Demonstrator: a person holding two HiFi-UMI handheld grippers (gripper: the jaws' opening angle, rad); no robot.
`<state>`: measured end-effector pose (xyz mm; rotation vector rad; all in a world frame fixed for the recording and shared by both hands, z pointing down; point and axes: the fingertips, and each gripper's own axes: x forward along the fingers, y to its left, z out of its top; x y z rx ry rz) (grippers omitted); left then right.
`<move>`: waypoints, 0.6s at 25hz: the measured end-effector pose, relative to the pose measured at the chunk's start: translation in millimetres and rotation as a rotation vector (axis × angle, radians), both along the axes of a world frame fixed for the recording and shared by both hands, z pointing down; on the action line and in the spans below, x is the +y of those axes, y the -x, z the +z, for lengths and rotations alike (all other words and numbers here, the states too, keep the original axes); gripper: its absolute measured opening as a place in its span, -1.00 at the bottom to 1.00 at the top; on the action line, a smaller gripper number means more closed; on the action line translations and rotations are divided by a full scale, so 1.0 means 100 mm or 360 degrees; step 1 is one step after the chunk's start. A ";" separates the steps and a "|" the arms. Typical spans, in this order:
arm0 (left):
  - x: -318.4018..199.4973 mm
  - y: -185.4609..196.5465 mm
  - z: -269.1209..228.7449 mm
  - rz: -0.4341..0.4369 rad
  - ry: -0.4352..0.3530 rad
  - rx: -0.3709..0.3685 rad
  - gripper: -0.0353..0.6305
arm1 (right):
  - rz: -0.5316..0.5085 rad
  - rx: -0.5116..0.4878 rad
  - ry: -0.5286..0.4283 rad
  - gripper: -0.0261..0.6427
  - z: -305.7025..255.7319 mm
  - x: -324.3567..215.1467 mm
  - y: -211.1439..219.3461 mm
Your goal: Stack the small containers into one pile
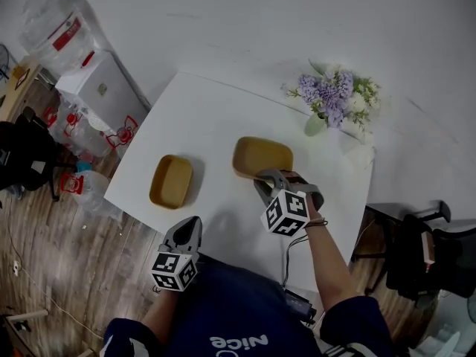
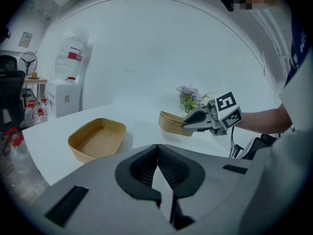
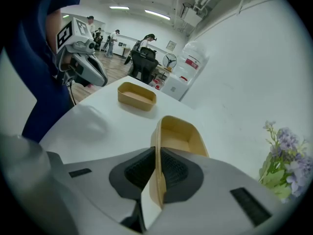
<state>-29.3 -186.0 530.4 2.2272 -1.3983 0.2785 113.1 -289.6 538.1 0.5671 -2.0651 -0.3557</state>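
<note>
Left gripper jaws together, right gripper jaws clamped

Left container, right container (well apart)

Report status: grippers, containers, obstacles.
Left gripper shut, empty. Right gripper shut on held container, by its rim. Second container alone on table, nothing stacked. Flowers stand aside, not in the way.
</note>
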 end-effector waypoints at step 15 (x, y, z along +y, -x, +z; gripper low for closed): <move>0.63 0.46 -0.04 -0.0269 -0.0017 0.0063 -0.84 | -0.0101 -0.0135 -0.0012 -0.73 -0.26 0.72 0.68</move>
